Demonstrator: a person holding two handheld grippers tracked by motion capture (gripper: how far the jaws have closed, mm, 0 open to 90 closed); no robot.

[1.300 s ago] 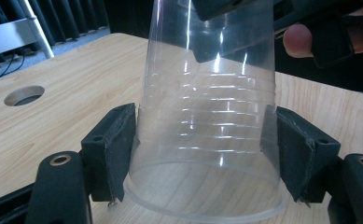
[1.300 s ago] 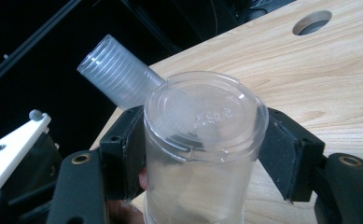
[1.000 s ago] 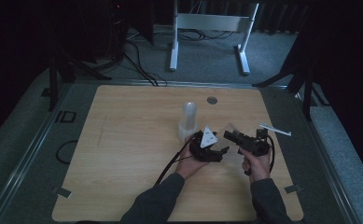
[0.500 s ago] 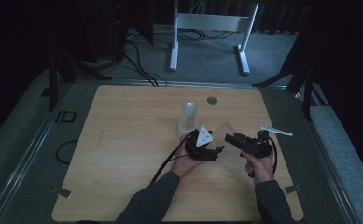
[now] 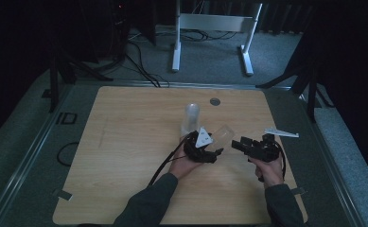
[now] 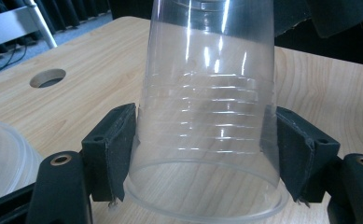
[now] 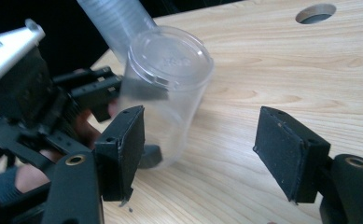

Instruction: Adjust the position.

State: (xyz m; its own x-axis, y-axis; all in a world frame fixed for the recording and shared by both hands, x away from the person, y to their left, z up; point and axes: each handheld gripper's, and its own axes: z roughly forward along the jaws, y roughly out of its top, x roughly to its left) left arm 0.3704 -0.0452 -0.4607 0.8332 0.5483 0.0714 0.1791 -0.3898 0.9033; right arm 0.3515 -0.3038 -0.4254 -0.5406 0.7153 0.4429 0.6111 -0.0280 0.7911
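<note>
A clear plastic cup point(image 6: 207, 107) sits between the pads of my left gripper point(image 6: 200, 154), which is shut on its ribbed wall near the rim. In the high view the left gripper point(image 5: 214, 154) holds this cup point(image 5: 224, 134) tilted, its base pointing away to the right. My right gripper point(image 5: 237, 144) is just right of the cup, open and holding nothing. In the right gripper view its jaws point(image 7: 207, 149) stand wide apart, with the cup's base point(image 7: 170, 60) facing them and the left gripper point(image 7: 100, 93) behind it. A stack of clear cups point(image 5: 190, 118) stands just behind the left hand.
The wooden table point(image 5: 125, 156) has a round hole point(image 5: 214, 101) near its far edge. A flat white strip point(image 5: 282, 133) lies by the right edge. The left gripper's cable point(image 5: 165, 161) trails along the forearm. White frame legs point(image 5: 210, 28) stand on the floor beyond.
The left gripper has drifted slightly left with the cup still in it. The right gripper has barely moved and stays open.
</note>
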